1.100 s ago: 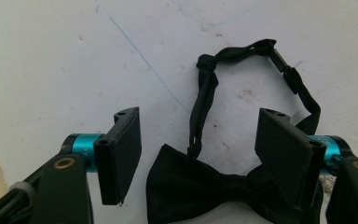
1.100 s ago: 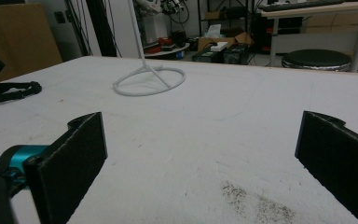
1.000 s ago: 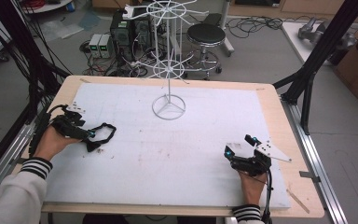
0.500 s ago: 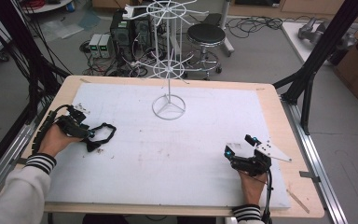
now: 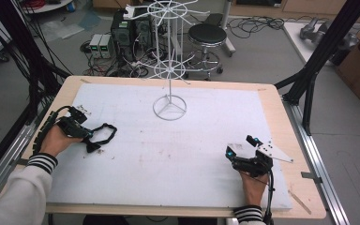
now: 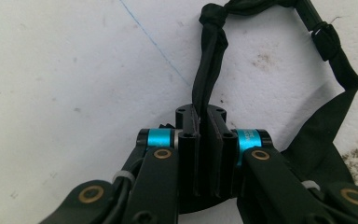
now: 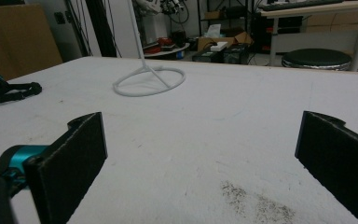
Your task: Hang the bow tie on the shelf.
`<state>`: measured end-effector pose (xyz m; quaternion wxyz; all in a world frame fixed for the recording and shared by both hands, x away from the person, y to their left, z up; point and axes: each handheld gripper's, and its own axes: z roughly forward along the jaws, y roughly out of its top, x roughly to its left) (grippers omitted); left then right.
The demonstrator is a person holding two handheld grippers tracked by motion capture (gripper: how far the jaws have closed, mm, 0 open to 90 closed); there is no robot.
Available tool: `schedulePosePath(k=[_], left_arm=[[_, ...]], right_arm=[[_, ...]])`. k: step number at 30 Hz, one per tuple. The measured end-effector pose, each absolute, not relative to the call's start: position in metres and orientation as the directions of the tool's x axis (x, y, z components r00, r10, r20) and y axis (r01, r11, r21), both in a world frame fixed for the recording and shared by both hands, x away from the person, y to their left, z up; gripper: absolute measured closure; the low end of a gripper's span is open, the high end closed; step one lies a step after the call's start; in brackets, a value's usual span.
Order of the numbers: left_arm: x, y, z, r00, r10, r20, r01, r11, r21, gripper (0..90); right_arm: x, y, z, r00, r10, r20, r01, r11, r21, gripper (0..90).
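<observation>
A black fabric strap [image 5: 106,132] lies in a loop on the white mat at the left. My left gripper [image 5: 90,136] has just been closing and is now shut on one band of it. In the left gripper view the strap [image 6: 206,65] runs up from between the pressed-together fingertips of the left gripper [image 6: 200,117] to a knot, then curves round to the right. My right gripper [image 5: 241,146] rests low on the mat near the front right, open. In the right gripper view nothing lies between the wide-apart pads of the right gripper [image 7: 200,154].
A white wire display stand [image 5: 169,86] rises from a ring base at the back middle of the mat [image 5: 183,159]; its base [image 7: 145,69] lies ahead of the right gripper. Beyond the table's far edge are a stool [image 5: 207,33], cables and equipment boxes.
The left gripper's jaws have come together on the strap, and the left hand has shifted slightly. The right hand and gripper have stayed put.
</observation>
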<state>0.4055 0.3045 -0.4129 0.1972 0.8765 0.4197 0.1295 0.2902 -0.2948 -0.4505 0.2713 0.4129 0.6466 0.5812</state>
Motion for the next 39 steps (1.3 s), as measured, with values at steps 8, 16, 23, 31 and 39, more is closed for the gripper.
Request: schedulePosePath(k=[8,16,23,31,39], left_arm=[[0.404,0.304,-0.411,0.613,0.786,0.082,0.677,-0.576,0.459,84.9],[0.399,0.302,-0.403,0.623,0.778,0.083,0.632,-0.563,0.532,84.9],[0.392,0.299,-0.388,0.627,0.776,0.069,0.570,-0.518,0.638,85.1],[0.384,0.298,-0.373,0.635,0.772,0.027,0.480,-0.422,0.769,85.0],[0.377,0.294,-0.360,0.629,0.777,-0.030,0.391,-0.283,0.876,85.1]], right_arm=[[0.290,-0.294,-0.450,-0.511,0.850,0.129,0.219,-0.016,0.976,1.0],[0.290,-0.294,-0.450,-0.510,0.851,0.126,0.217,-0.014,0.976,1.0],[0.290,-0.294,-0.450,-0.510,0.851,0.124,0.216,-0.013,0.976,1.0],[0.290,-0.294,-0.450,-0.512,0.851,0.119,0.211,-0.010,0.977,1.0],[0.290,-0.294,-0.450,-0.511,0.851,0.119,0.211,-0.010,0.978,1.0]])
